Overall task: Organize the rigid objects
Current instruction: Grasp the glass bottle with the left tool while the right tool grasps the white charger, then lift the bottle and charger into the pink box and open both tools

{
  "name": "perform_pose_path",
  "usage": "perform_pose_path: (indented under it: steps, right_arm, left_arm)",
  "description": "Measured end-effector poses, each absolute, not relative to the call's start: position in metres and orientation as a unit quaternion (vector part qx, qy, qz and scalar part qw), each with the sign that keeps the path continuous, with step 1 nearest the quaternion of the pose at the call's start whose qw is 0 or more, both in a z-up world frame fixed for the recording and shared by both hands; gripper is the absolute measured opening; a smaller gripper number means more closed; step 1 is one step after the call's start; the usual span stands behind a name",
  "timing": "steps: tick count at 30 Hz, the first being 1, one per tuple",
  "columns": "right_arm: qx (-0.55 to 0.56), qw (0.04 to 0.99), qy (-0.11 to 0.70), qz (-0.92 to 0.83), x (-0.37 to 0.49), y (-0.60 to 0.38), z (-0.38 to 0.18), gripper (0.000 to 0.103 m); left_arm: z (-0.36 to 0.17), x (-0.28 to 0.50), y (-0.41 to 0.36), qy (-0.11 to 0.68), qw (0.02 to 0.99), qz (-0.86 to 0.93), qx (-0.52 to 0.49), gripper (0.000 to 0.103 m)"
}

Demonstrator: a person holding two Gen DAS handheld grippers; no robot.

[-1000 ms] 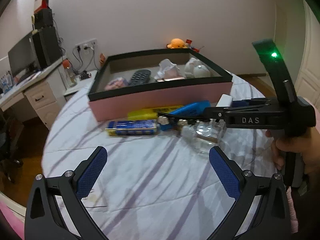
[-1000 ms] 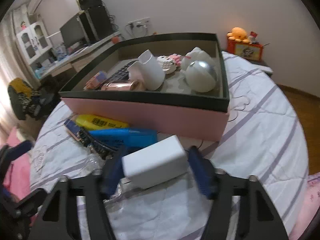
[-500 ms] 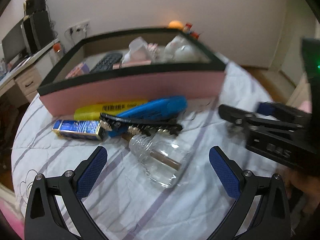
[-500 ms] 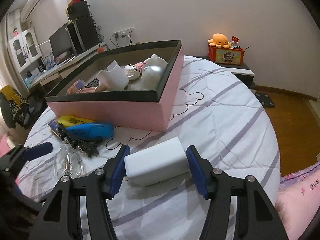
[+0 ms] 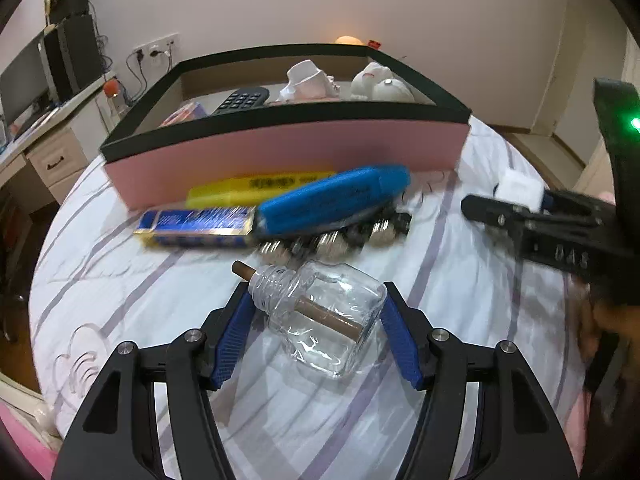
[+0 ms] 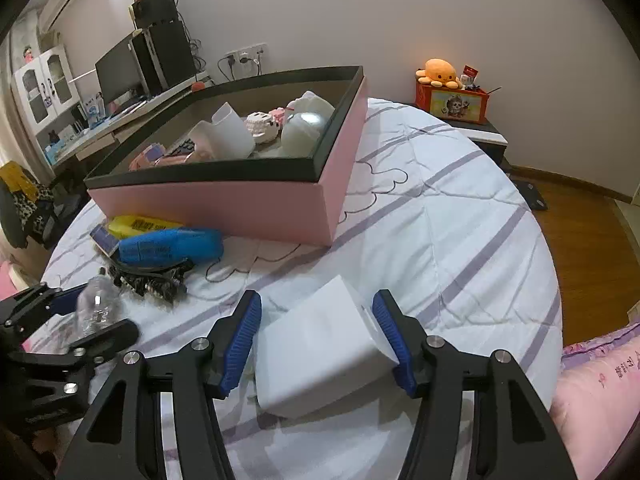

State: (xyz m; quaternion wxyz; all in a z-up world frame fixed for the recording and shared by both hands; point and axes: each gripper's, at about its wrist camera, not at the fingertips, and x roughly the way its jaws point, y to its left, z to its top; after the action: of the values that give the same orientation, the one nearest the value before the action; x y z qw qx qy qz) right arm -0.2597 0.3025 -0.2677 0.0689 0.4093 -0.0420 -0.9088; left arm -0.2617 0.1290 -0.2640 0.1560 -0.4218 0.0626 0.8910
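Lying on its side on the striped bedsheet [image 5: 132, 304], the clear glass bottle [image 5: 320, 316] (brown wick stick poking out its neck) sits between the left gripper [image 5: 316, 320], whose blue pads have just been closing on it. Right gripper [image 6: 316, 340] pinches a white block [image 6: 320, 356].

One pink box [image 6: 256, 204]; one clear glass bottle [image 5: 324, 316]; one white block [image 6: 320, 348]; one blue case [image 5: 332, 200]; one yellow packet [image 5: 256, 188]; one blue-and-gold carton [image 5: 196, 226]; one remote control [image 5: 242, 100]; one orange plush octopus [image 6: 438, 72]; two grippers: left [image 5: 316, 332], right [image 6: 318, 336].
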Motion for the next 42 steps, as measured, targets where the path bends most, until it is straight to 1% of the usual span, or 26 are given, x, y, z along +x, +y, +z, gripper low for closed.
perform_pose_path:
  steps: [5, 9, 10, 11, 12, 14, 16, 19, 20, 23, 24, 26, 30, 31, 32, 42]
  right_arm:
    - [0.411, 0.063, -0.037, -0.909, -0.246, 0.294, -0.267, 0.060]
    - [0.411, 0.062, -0.032, -0.909, -0.236, 0.282, -0.267, 0.061]
    - [0.411, 0.066, -0.033, -0.908, -0.234, 0.277, -0.266, 0.061]
    - [0.412, 0.071, -0.032, -0.908, -0.232, 0.272, -0.267, 0.061]
    - [0.412, 0.075, -0.029, -0.908, -0.230, 0.268, -0.267, 0.061]
    - [0.413, 0.076, -0.019, -0.908, -0.226, 0.260, -0.267, 0.061]
    - [0.407, 0.078, -0.023, -0.910, -0.221, 0.261, -0.267, 0.065]
    - [0.402, 0.081, -0.036, -0.911, -0.216, 0.268, -0.267, 0.065]
    - [0.403, 0.083, -0.035, -0.911, -0.215, 0.269, -0.267, 0.067]
    - [0.400, 0.088, -0.028, -0.912, -0.211, 0.269, -0.266, 0.077]
    - [0.400, 0.087, -0.027, -0.912, -0.210, 0.269, -0.267, 0.077]
    - [0.396, 0.085, -0.020, -0.914, -0.209, 0.268, -0.268, 0.077]
    - [0.397, 0.073, 0.015, -0.915, -0.211, 0.260, -0.271, 0.077]
    - [0.395, 0.071, 0.019, -0.916, -0.211, 0.259, -0.271, 0.075]
    - [0.393, 0.066, 0.022, -0.917, -0.211, 0.260, -0.271, 0.071]
    - [0.381, 0.074, 0.000, -0.922, -0.206, 0.267, -0.262, 0.070]
  left_arm:
    - [-0.262, -0.243, 0.096, 0.068, 0.161, 0.890, -0.421, 0.065]
    - [-0.263, -0.237, 0.076, 0.056, 0.146, 0.893, -0.422, 0.066]
    - [-0.262, -0.235, 0.072, 0.051, 0.144, 0.894, -0.421, 0.067]
    - [-0.263, -0.235, 0.070, 0.049, 0.143, 0.894, -0.422, 0.073]
    - [-0.263, -0.233, 0.069, 0.048, 0.142, 0.894, -0.422, 0.083]
    - [-0.267, -0.232, 0.070, 0.053, 0.139, 0.895, -0.421, 0.089]
    - [-0.269, -0.233, 0.070, 0.048, 0.137, 0.896, -0.419, 0.091]
    - [-0.269, -0.235, 0.069, 0.033, 0.133, 0.900, -0.414, 0.092]
    - [-0.270, -0.237, 0.069, 0.027, 0.132, 0.902, -0.410, 0.091]
    - [-0.271, -0.238, 0.069, 0.030, 0.122, 0.908, -0.400, 0.076]
    - [-0.271, -0.239, 0.069, 0.032, 0.125, 0.909, -0.397, 0.071]
    - [-0.270, -0.238, 0.067, 0.031, 0.131, 0.909, -0.394, 0.063]
    - [-0.269, -0.237, 0.068, 0.040, 0.135, 0.909, -0.392, 0.063]
    - [-0.269, -0.237, 0.068, 0.038, 0.137, 0.909, -0.392, 0.063]
    - [-0.268, -0.237, 0.067, 0.034, 0.139, 0.908, -0.393, 0.063]
    - [-0.258, -0.234, 0.063, 0.023, 0.146, 0.910, -0.389, 0.063]
